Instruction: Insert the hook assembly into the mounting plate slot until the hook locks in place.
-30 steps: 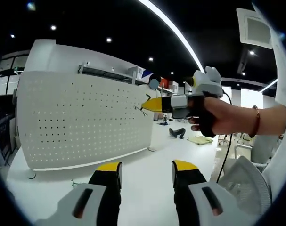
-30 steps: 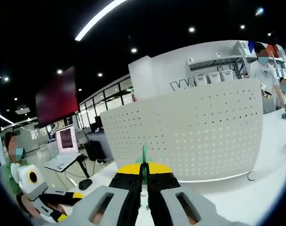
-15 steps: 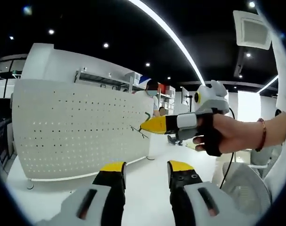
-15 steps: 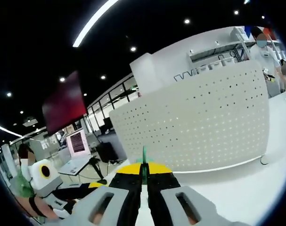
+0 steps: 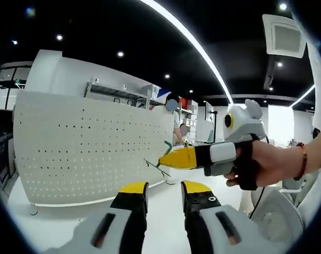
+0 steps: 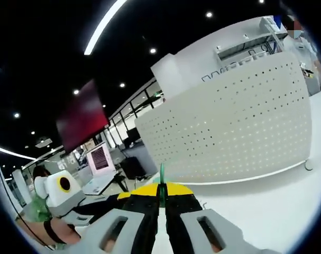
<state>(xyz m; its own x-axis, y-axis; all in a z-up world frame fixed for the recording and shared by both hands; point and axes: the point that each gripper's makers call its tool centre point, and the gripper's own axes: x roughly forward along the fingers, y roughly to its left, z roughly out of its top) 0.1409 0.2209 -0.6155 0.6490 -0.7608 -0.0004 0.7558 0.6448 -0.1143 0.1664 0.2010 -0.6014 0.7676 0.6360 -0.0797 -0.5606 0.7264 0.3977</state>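
Pressed together on a thin green hook (image 6: 162, 177), the yellow-tipped fingers (image 6: 145, 197) of the right gripper (image 6: 161, 198), with the hook's stem standing up from the seam between them in the right gripper view. Seen again from the side in the left gripper view: the same right gripper (image 5: 173, 157), held in a hand (image 5: 263, 164) with a dark strap across it and a bracelet at the wrist, yellow fingers pointing toward the pegboard, green hook (image 5: 163, 153) and thin dark wire prongs jutting from the tip. Close to the perforated face, those prongs, though whether touching a hole or just short of it cannot be told at this angle. Spread apart and holding nothing, the fingers (image 5: 133, 191) of the left gripper (image 5: 164, 190), low over the white worktop (image 5: 165, 222). Ahead of both, upright on the worktop, the white mounting plate (image 5: 86, 148), a wide curved-looking panel dotted with rows of small holes; in the right gripper view the same plate (image 6: 234, 132) beyond the pinched hook, well apart from it in that picture. Off to the lower left of that view, the left gripper (image 6: 70, 203) in the person's other hand. Farther out, a white wall with shelving (image 5: 118, 90), a dark ceiling with a long light strip (image 5: 197, 47) and small spotlights, and a person (image 5: 173, 114) standing behind the plate's far edge.
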